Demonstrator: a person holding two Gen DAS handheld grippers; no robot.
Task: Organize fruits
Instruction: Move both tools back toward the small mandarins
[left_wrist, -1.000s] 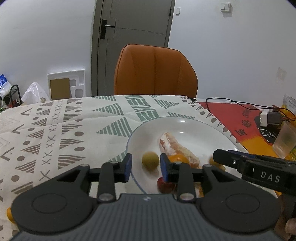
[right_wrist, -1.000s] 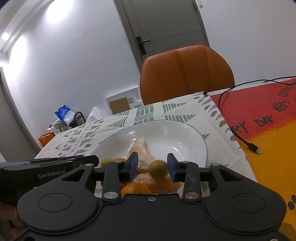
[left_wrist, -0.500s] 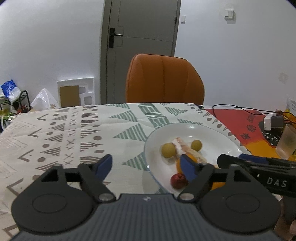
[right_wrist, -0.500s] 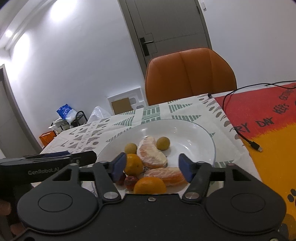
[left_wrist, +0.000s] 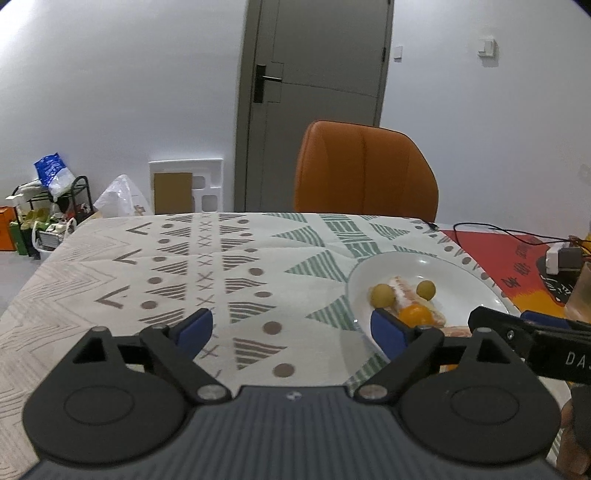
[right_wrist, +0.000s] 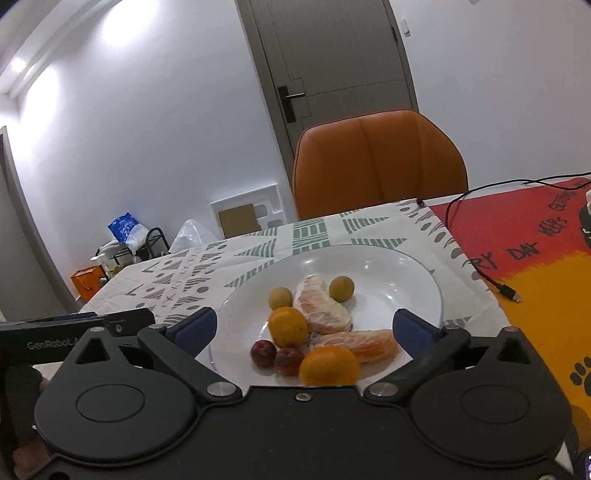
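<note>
Plate (right_wrist: 413, 273) on patterned tablecloth (left_wrist: 207, 266), loaded with fruit: two small green fruits (right_wrist: 341, 290), two peeled citrus wedges (right_wrist: 321, 308), two whole oranges (right_wrist: 288, 326), two small red fruits (right_wrist: 263, 353). All fruit inside the rim, clustered toward the near side. No loose fruit visible on the cloth in either view.

Step in hand, by judgement: end of a placing phase, both tools clear of the fruit; task apparently near completion. Next move, if any: a search for stray fruit outside these views, then a centred approach with jaws spread wider than the piece.

Left gripper (left_wrist: 291, 332): jaws spread wide, nothing between them, held above the tablecloth just left of the plate; right-hand blue pad (left_wrist: 388, 330) overlapping the plate edge in view, contact not determinable.

Right gripper (right_wrist: 301, 328): jaws likewise spread wide and empty, framing the fruit pile from the near side, no pad touching any piece.

Orange chair (right_wrist: 376, 158) beyond the table; black cable (right_wrist: 476, 273) on the red mat, well apart from the plate.
</note>
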